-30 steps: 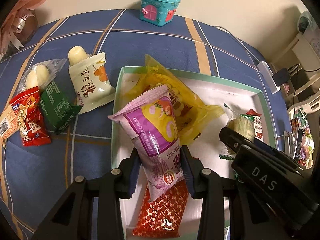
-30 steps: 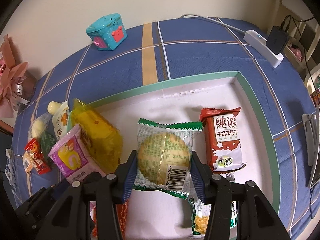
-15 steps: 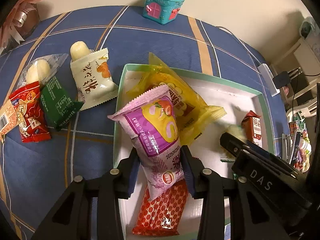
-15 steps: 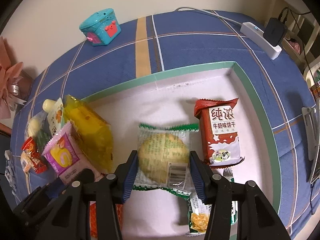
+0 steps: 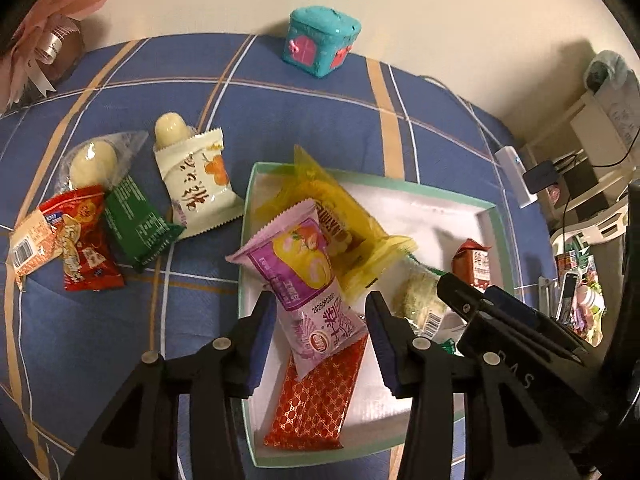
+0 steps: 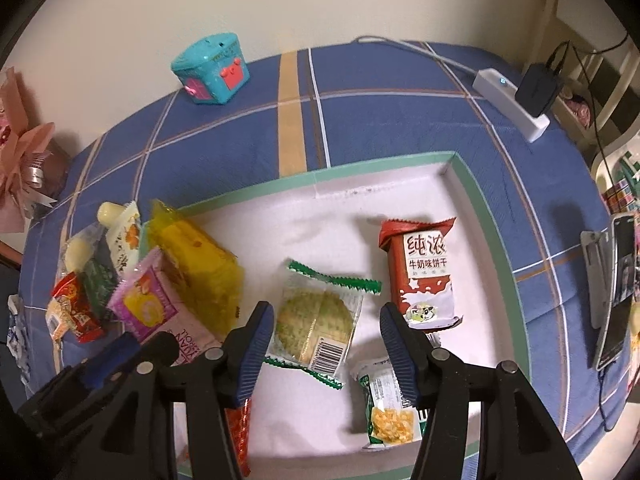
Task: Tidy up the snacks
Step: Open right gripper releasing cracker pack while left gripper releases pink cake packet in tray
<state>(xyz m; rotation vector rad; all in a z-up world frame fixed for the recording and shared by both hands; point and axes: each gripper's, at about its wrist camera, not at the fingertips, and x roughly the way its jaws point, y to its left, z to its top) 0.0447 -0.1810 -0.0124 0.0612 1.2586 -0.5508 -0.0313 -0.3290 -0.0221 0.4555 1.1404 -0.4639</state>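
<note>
Both hand-held grippers hang over the green-rimmed tray (image 6: pixel 304 179), and both have just been opening their jaws. On the left hand-held gripper (image 5: pixel 320 322) the pads stand apart, with the purple snack pack (image 5: pixel 306 276) between them but not squeezed. That pack lies in the tray, partly on the yellow bag (image 5: pixel 340 220) and on the red patterned pack (image 5: pixel 316 400). On the right hand-held gripper (image 6: pixel 327 330) the jaws are also apart, one on each side of the clear cookie pack (image 6: pixel 316 316), which lies flat on the tray floor. Beside it rest the red milk biscuit pack (image 6: pixel 420 272) and a small green corn snack (image 6: pixel 390 404).

Six snacks look put away, so the job seems more than half done. Four snacks are not yet in the tray. They lie on the blue checked cloth (image 5: pixel 320 112) to its left: the cream pouch (image 5: pixel 196 184), the dark green pack (image 5: pixel 136 220), the red packet (image 5: pixel 84 248) and the orange packet (image 5: pixel 32 244). A teal toy box (image 5: pixel 322 46) stands far back by the wall.
</note>
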